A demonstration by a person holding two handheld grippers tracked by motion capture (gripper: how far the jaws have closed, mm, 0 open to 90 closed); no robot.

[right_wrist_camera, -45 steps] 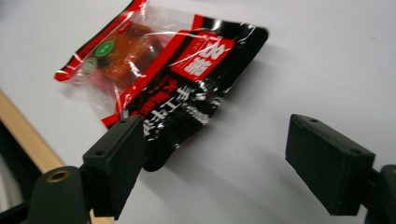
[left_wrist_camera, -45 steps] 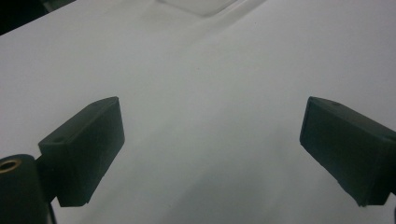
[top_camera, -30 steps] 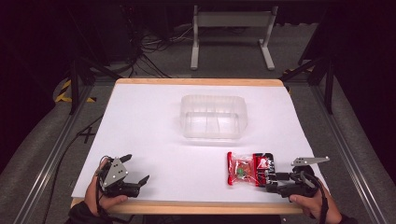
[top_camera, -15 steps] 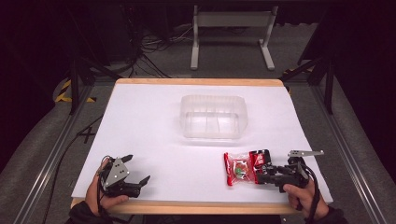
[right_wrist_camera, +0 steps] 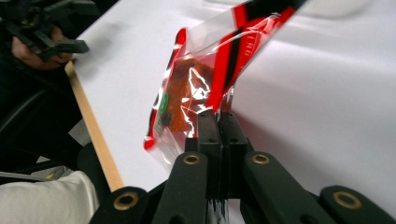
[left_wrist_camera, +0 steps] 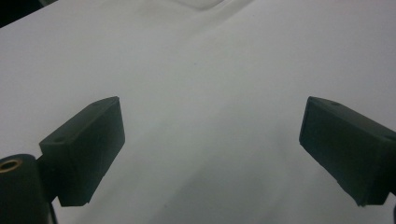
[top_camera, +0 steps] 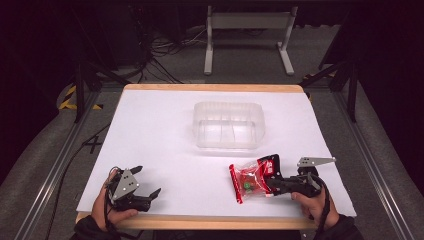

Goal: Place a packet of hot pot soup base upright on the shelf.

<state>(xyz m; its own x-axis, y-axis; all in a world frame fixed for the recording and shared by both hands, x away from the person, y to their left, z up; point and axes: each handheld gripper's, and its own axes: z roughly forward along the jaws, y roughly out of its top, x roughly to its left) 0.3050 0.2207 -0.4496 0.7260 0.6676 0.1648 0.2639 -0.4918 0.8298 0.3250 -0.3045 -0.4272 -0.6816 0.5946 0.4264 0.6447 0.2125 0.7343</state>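
A red and clear snack packet (top_camera: 248, 183) lies near the front right of the white table (top_camera: 160, 130), its right end lifted slightly. My right gripper (top_camera: 270, 184) has just been closing and is now shut on that end. In the right gripper view, the two jaws of the right gripper (right_wrist_camera: 218, 117) meet on the packet's (right_wrist_camera: 196, 88) clear edge. My left gripper (top_camera: 148, 181) rests at the front left with its jaws wide apart. The left gripper view shows bare table between the pads of the left gripper (left_wrist_camera: 212, 144).
A clear plastic container (top_camera: 228, 125) with dividers stands at the table's middle, behind the packet. The wooden front edge (top_camera: 200, 223) runs just under both hands. Dark floor, cables and a metal stand (top_camera: 247, 35) lie beyond the far edge.
The right gripper moved left onto the packet and closed on its right end, lifting that end a little. The left gripper stayed where it was.
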